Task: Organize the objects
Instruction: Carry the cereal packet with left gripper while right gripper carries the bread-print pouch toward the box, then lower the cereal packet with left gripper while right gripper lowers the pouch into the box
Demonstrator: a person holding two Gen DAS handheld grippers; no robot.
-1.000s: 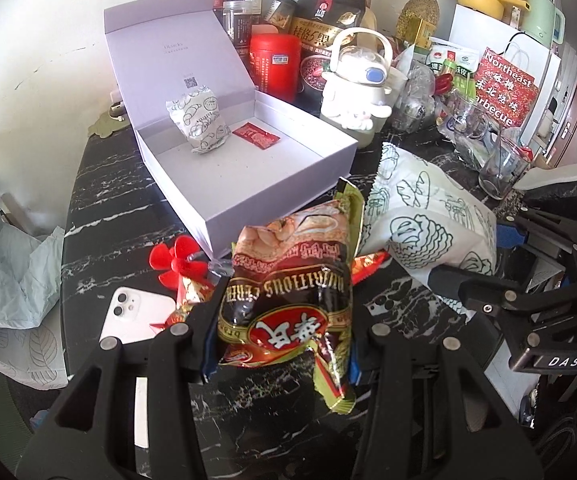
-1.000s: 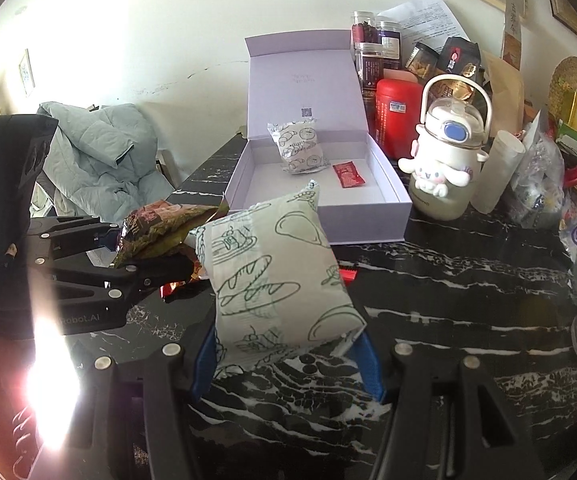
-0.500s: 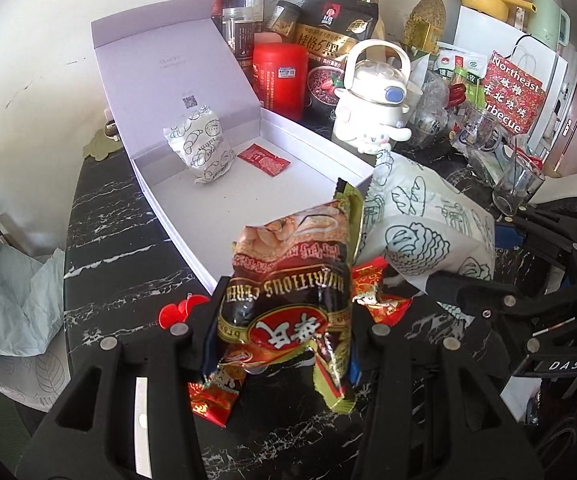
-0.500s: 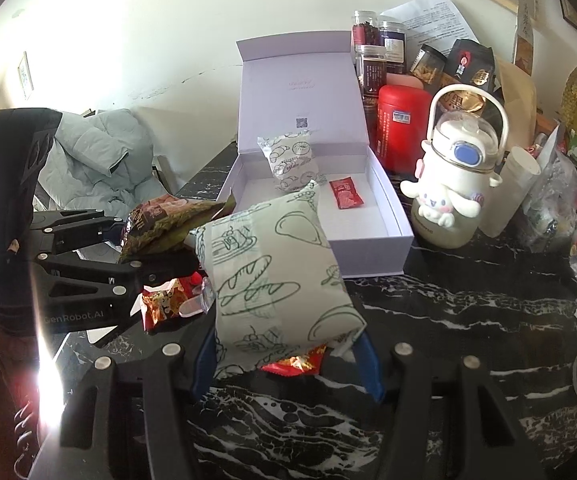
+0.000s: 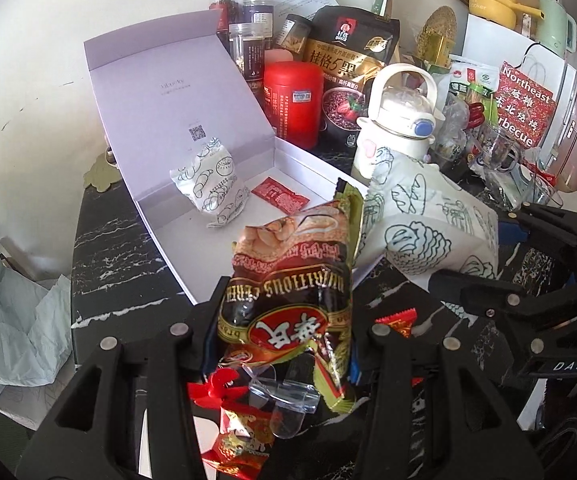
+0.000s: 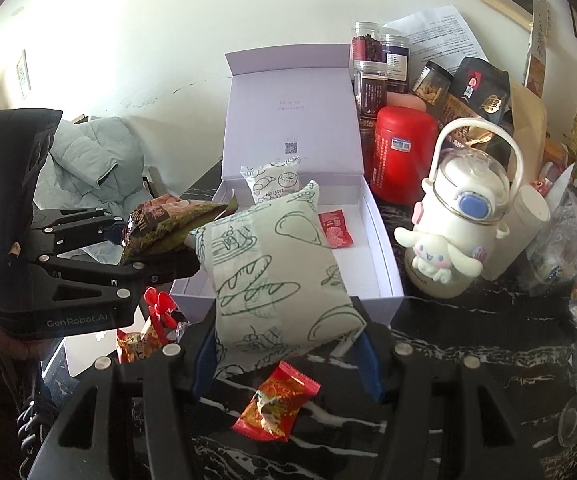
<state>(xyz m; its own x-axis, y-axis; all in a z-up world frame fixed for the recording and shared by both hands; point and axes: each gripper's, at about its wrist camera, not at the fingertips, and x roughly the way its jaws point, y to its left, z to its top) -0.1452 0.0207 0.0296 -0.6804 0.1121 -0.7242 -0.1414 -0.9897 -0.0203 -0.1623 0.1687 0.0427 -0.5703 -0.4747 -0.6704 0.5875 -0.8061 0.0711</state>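
Observation:
My left gripper (image 5: 286, 320) is shut on a brown and green cereal packet (image 5: 292, 280), held upright just in front of the open lilac box (image 5: 176, 248). To its right, my right gripper (image 6: 286, 340) is shut on a pale green packet printed with bread drawings (image 6: 276, 272), which overlaps the box's near wall (image 6: 384, 248). Inside the box lie a small white bread-print packet (image 5: 212, 184) against the lid and a red sachet (image 5: 280, 196). The right wrist view shows the left gripper (image 6: 88, 248) side-on, holding the cereal packet (image 6: 164, 224).
The black marble table (image 6: 468, 344) carries a red canister (image 5: 294, 104), a white handled bottle (image 6: 460, 220), jars and bags behind and right of the box. Loose red candy wrappers (image 6: 276, 404) and a red pinwheel (image 6: 160, 308) lie under the grippers. A grey-green jacket (image 6: 84, 152) sits left.
Both grippers have moved forward toward the box with their packets still held. The box now looks nearer, and the loose candies have slid back beneath the fingers.

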